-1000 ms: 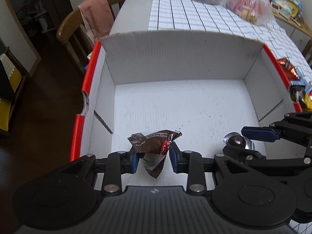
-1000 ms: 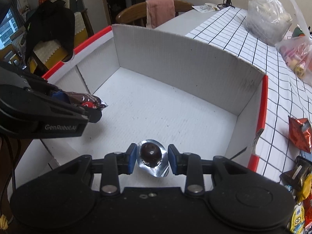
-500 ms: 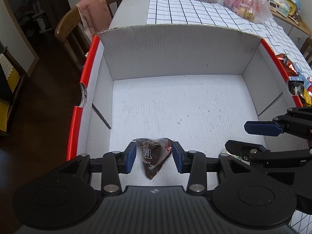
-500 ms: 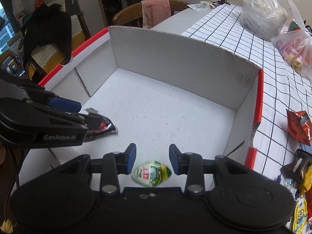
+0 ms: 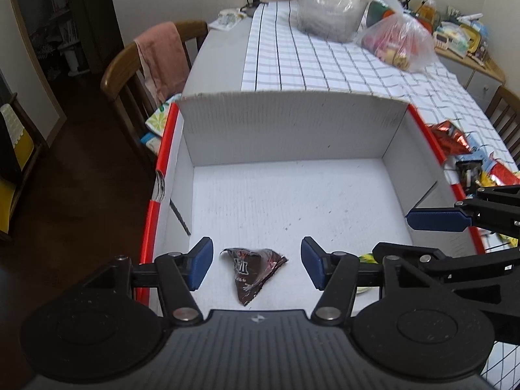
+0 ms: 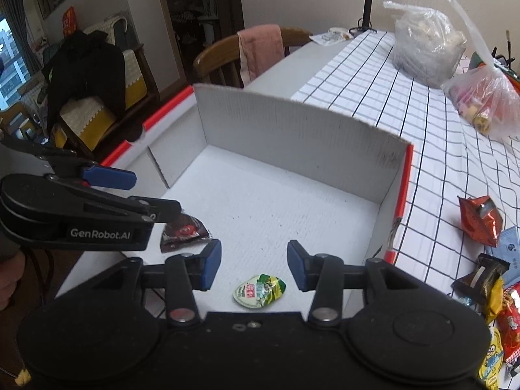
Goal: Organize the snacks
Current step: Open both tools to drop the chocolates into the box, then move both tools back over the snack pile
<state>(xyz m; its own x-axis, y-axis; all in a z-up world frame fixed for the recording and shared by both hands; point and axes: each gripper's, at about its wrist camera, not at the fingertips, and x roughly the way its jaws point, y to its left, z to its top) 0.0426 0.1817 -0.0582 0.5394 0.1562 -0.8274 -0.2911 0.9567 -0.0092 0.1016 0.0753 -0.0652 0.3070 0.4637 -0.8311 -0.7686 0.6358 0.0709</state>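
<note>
The left gripper hangs over the near part of the open white cardboard box with red edges, its jaws opening, and the dark brown crumpled triangular snack packet lies free on the box floor between the blue pads without touching them. The right gripper is just beside it, jaws also opening and holding nothing, with the small oval green-and-white wrapped snack lying loose on the floor below the gap. More coloured snack bags lie on the white checked tablecloth outside the box, to its right.
</note>
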